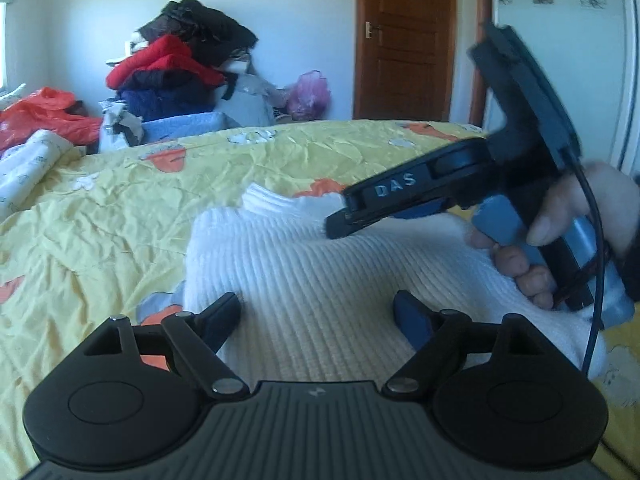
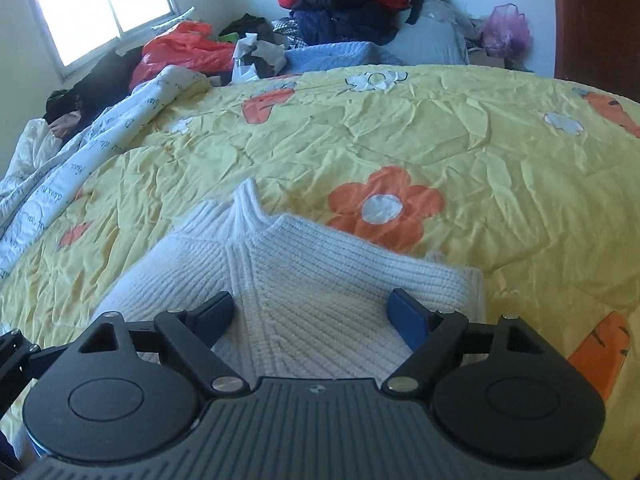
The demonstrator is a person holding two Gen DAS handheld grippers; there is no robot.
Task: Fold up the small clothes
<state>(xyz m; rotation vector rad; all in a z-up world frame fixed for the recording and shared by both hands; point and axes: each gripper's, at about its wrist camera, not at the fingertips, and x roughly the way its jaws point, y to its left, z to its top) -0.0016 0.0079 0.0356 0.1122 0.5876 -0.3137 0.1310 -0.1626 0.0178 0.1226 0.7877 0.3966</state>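
A yellow flower-print bedspread [image 2: 440,128] covered the bed. Behind it, a pile of red, navy and black clothes [image 1: 176,68] stood near a pink plastic bag [image 1: 308,94]. A brown door [image 1: 404,40] was shut; a window [image 2: 100,4] was bright.

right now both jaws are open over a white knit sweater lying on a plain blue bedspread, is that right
Not quite: the bedspread is yellow with orange and white flowers, not plain blue, as the right wrist view shows. The rest holds: the white knit sweater lies on it, and the left gripper and right gripper both have open jaws over it.
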